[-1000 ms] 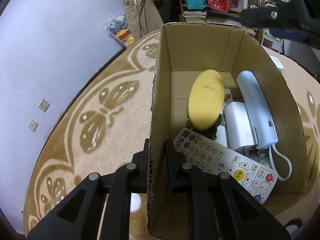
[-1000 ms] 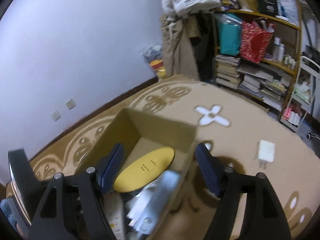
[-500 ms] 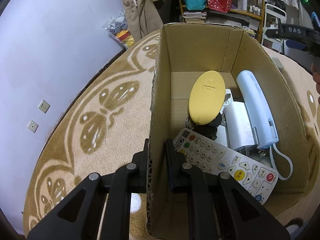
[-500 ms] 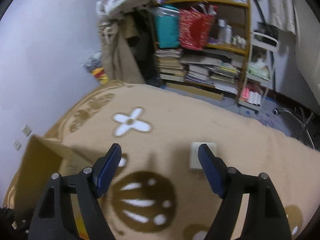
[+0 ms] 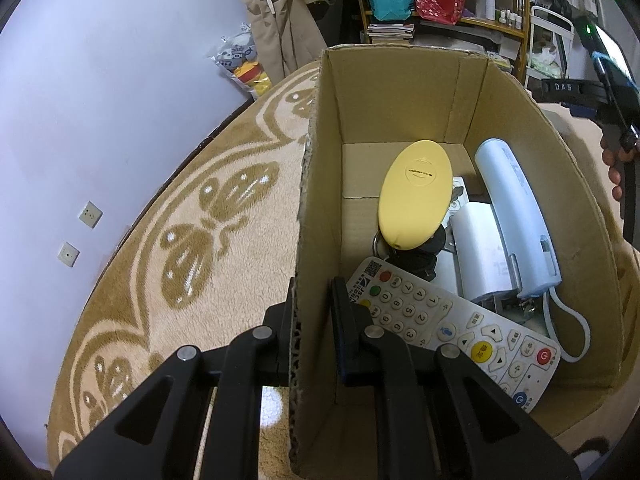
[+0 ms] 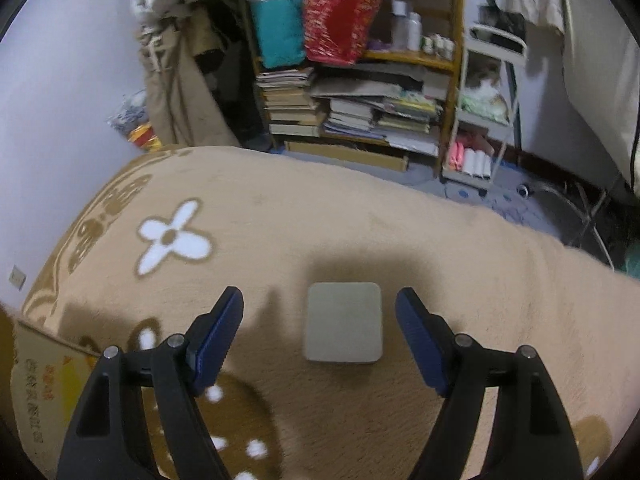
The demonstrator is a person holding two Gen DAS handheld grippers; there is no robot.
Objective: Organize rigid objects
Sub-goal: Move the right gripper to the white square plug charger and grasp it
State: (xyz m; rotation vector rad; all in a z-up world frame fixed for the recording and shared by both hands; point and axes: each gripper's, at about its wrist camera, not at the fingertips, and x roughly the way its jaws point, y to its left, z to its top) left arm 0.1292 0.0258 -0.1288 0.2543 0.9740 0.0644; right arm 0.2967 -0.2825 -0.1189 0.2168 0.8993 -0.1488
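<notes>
My left gripper [image 5: 314,300] is shut on the left wall of an open cardboard box [image 5: 320,184], one finger outside and one inside. The box holds a yellow oval case [image 5: 416,194], a white remote control [image 5: 452,328], a pale blue handset [image 5: 516,216] and a white block [image 5: 480,248]. In the right wrist view my right gripper [image 6: 320,316] is open above the beige rug. A flat white square adapter [image 6: 343,322] lies on the rug between and just beyond its blue pads [image 6: 220,332], untouched. A corner of the box [image 6: 44,392] shows at lower left.
The patterned beige rug [image 6: 400,232] covers the floor. A bookshelf [image 6: 360,92] with stacked books and bags stands at the back, a white trolley [image 6: 488,112] beside it. Hanging clothes [image 5: 280,20] and a toy bag [image 5: 244,64] sit by the wall.
My right gripper swung from over the box, right and down toward the white adapter, which now lies between its pads. The left gripper and the box stayed still.
</notes>
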